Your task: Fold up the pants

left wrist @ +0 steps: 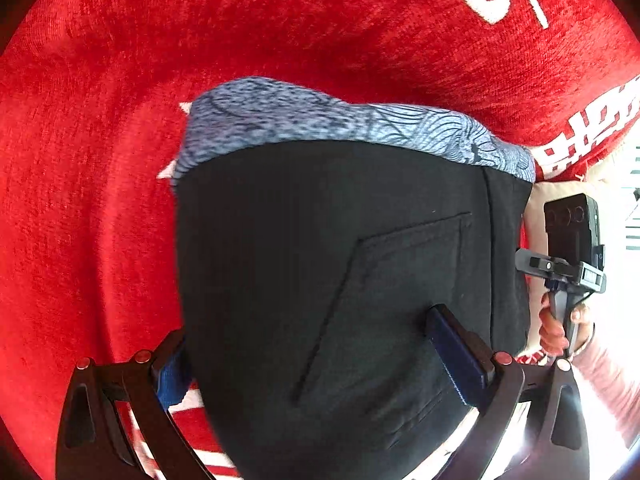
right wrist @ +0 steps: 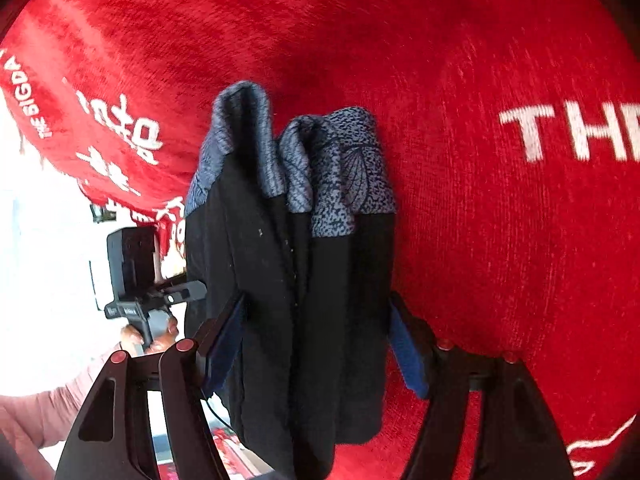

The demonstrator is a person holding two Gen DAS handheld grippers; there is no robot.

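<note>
The pants [left wrist: 320,264] are black with a blue patterned band along the far edge, hanging lifted above a red cloth. My left gripper [left wrist: 316,356] is shut on the pants, its blue pads pressing the black fabric from both sides near a back pocket. In the right wrist view the pants [right wrist: 296,280] hang bunched in folds. My right gripper [right wrist: 316,344] is shut on this bunch, one pad on each side. Each view shows the other gripper at its edge: the right one [left wrist: 568,264] and the left one [right wrist: 144,292].
A red cloth [left wrist: 280,20] with white lettering covers the surface under the pants and also shows in the right wrist view [right wrist: 480,80]. Its edge runs near the person's hand [left wrist: 556,328], with a bright floor beyond.
</note>
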